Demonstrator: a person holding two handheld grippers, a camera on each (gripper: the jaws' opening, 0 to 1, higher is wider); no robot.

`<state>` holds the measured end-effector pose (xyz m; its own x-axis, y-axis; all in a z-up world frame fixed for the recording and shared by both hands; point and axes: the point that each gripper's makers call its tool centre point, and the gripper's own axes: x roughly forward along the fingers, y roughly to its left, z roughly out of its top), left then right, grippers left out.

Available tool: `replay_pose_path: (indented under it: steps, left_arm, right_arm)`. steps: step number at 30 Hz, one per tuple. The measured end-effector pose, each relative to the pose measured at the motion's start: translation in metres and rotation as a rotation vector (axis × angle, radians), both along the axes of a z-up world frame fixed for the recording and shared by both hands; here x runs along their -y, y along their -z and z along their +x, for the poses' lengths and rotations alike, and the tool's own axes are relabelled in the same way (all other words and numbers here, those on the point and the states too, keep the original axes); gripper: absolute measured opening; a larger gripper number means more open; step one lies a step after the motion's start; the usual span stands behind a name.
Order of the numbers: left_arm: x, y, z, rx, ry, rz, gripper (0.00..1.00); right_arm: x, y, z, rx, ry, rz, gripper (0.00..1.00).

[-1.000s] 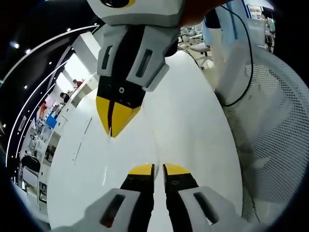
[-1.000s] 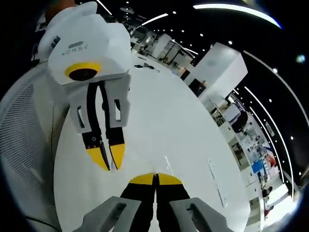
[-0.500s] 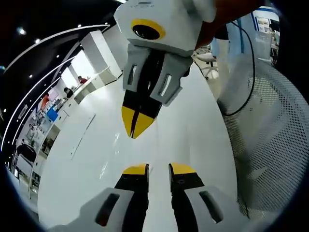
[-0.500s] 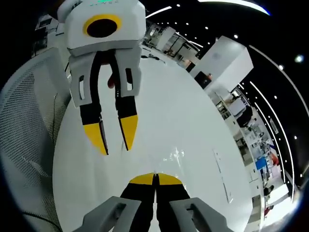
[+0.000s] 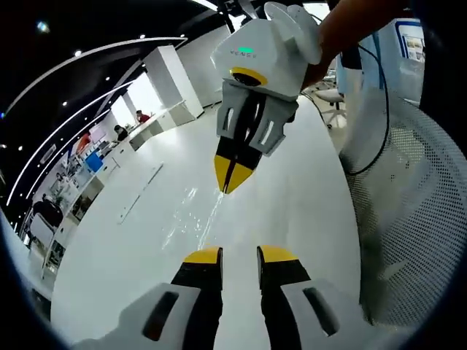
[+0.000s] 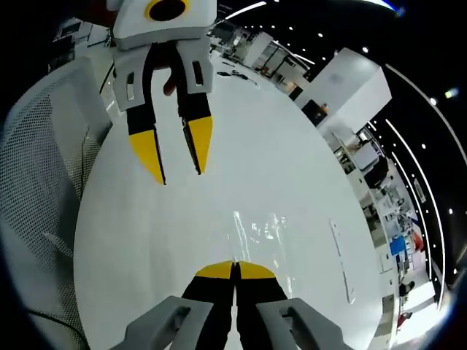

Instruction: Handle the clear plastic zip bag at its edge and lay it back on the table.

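The clear plastic zip bag shows as faint glints over the white table. In the right gripper view, one edge of the bag runs into my right gripper, which is shut on it. Seen from the left gripper view, the right gripper points down from above with a strip of the bag trailing from its tip. My left gripper is open with nothing between its jaws. It also hangs at the upper left as the left gripper, apart from the bag.
A white mesh chair stands close along the table's side, also visible as the chair. A black cable hangs by it. A thin flat strip lies farther out on the table. A hand holds the right gripper.
My left gripper has opened from nearly shut and let go of the bag. The two grippers have drawn apart, and the right one has stayed shut on the bag's edge.
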<state>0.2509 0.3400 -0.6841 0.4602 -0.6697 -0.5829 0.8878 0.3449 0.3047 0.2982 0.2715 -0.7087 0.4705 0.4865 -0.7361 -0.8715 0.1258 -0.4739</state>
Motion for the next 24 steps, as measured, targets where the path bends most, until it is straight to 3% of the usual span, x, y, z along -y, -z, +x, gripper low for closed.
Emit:
replay_pose_path:
  steps: [8, 18, 24]
  left_arm:
    - [-0.015, 0.005, -0.005, -0.019, -0.051, -0.017, 0.16]
    - [-0.014, 0.012, -0.011, -0.038, -0.055, -0.013, 0.17]
    - [-0.016, 0.013, -0.009, -0.045, -0.066, -0.016, 0.17]
  right_arm:
    - [0.004, 0.007, 0.006, 0.018, -0.017, -0.042, 0.00]
    - [0.014, 0.021, 0.019, 0.004, 0.027, -0.055, 0.00]
    - [0.017, 0.024, 0.017, 0.013, 0.009, -0.080, 0.00]
